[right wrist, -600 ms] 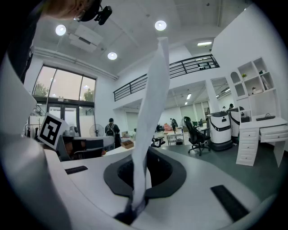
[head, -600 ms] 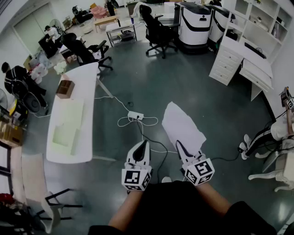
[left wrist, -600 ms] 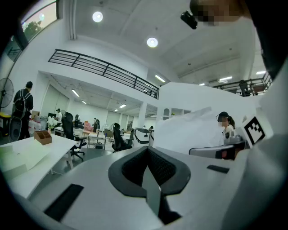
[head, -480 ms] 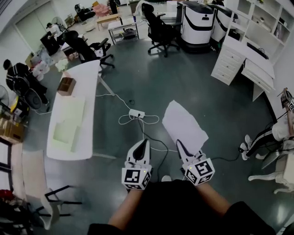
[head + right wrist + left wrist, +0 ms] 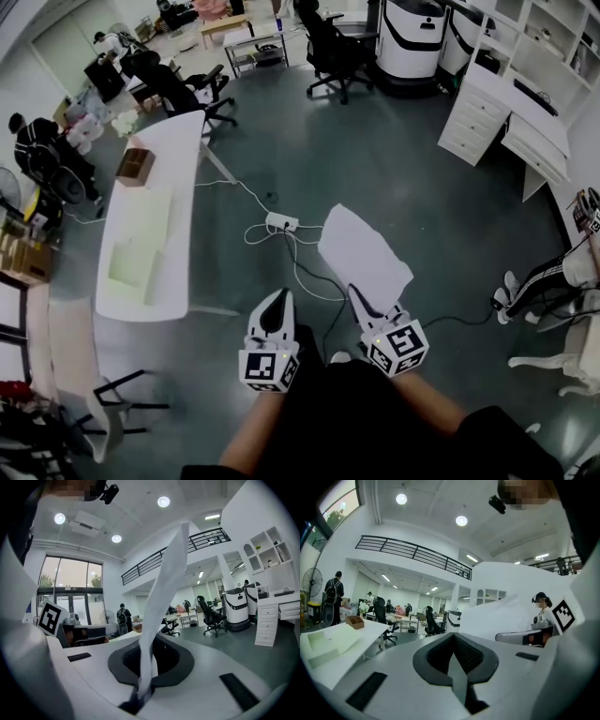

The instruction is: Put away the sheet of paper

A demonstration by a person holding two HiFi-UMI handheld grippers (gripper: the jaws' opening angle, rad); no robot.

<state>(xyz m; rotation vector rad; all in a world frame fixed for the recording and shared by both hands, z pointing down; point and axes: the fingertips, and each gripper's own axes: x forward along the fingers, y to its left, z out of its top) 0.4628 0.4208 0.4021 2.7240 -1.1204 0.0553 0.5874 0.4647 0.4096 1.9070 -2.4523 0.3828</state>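
White and slightly curled, the sheet of paper (image 5: 364, 253) was pinched by its near edge between the pressed-together jaws of the right tool (image 5: 361, 302). From there it reached forward and up past that tool's tip, clear of the grey floor (image 5: 403, 169). In the right gripper view the sheet rose edge-on out of the dark pads as a narrow white band, leaning a little to the right toward its top.

The left tool (image 5: 278, 300) was held just beside the right one, on its left, both aimed forward and close to level. Its jaws were drawn together with nothing between them.

Ahead of and below the two tools, a white power strip (image 5: 281, 222) lay on the floor among looping cables. Well off to the left of the left tool stood a long white desk (image 5: 178, 159) carrying a brown box (image 5: 135, 165) and pale green flat pieces (image 5: 131, 267). Far ahead of the right tool, to its right, stood a white chest of drawers (image 5: 469, 122).
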